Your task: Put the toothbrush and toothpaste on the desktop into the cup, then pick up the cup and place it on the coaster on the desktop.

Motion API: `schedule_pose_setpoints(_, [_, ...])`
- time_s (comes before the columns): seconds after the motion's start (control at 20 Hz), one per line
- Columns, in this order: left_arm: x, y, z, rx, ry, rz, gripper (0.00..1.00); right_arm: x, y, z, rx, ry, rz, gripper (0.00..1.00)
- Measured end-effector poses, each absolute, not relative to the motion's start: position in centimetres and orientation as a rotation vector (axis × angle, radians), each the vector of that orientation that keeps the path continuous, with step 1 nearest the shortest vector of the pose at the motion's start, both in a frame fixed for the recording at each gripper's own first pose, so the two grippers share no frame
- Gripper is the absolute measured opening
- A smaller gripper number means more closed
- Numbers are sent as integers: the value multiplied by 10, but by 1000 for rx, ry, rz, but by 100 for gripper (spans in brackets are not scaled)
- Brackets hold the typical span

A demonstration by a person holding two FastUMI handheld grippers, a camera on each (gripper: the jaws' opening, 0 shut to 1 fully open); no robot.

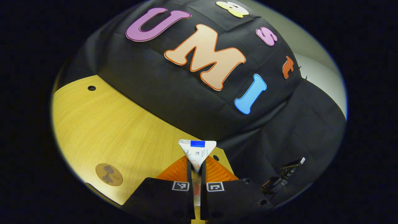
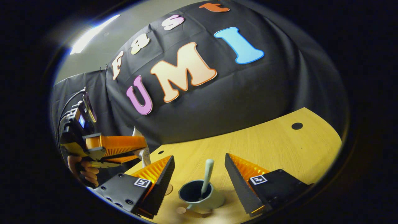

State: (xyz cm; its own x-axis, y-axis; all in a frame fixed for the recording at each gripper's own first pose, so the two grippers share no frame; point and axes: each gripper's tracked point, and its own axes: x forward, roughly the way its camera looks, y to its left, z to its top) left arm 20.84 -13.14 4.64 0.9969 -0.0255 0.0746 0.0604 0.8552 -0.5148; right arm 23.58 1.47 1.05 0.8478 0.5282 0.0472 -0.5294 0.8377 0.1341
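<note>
Left gripper view: the left gripper [image 1: 196, 174] sits at bottom centre, its two fingers drawn close together and clamped on the white toothpaste tube with a blue band [image 1: 197, 153]. The tube's flat crimped end fans out above the fingertips, held clear of the light wooden desktop [image 1: 102, 124]. At lower left of the frame a round brown coaster with a dark figure printed on it [image 1: 108, 174] lies flat on the desktop, well apart from the gripper. A dark clip-like fitting [image 1: 284, 175] shows at lower right; its nature cannot be determined.

Right gripper view: the right gripper [image 2: 199, 174] occupies the bottom of the frame with its fingers spread wide, grasping nothing. Between them, low in the frame, a pale cup with a dark interior [image 2: 199, 195] stands upright on the desktop. A pale-handled toothbrush [image 2: 206, 174] stands inside it, leaning on the rim, handle upward. At left of the frame the other gripper is seen from the side, with the tube between its fingers and a hand [image 2: 84, 171] gripping its handle below
</note>
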Motion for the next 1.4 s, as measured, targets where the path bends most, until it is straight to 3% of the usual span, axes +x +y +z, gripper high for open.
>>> schedule_pose_setpoints(0.15, [218, -132, 41, -525, -67, -43, 2, 237, -18, 22, 172, -42, 489, 97])
schedule_pose_setpoints(0.55, [249, -146, 18, -440, -77, -50, 6, 235, -99, 14, 180, -32, 324, 97])
schedule_pose_setpoints(1.0, [266, -176, -21, -187, -2, -86, 7, 223, -129, -7, 117, 27, 278, 97])
schedule_pose_setpoints(1.4, [246, -185, -31, -209, 23, -132, 29, 214, -131, -12, 102, 53, 289, 98])
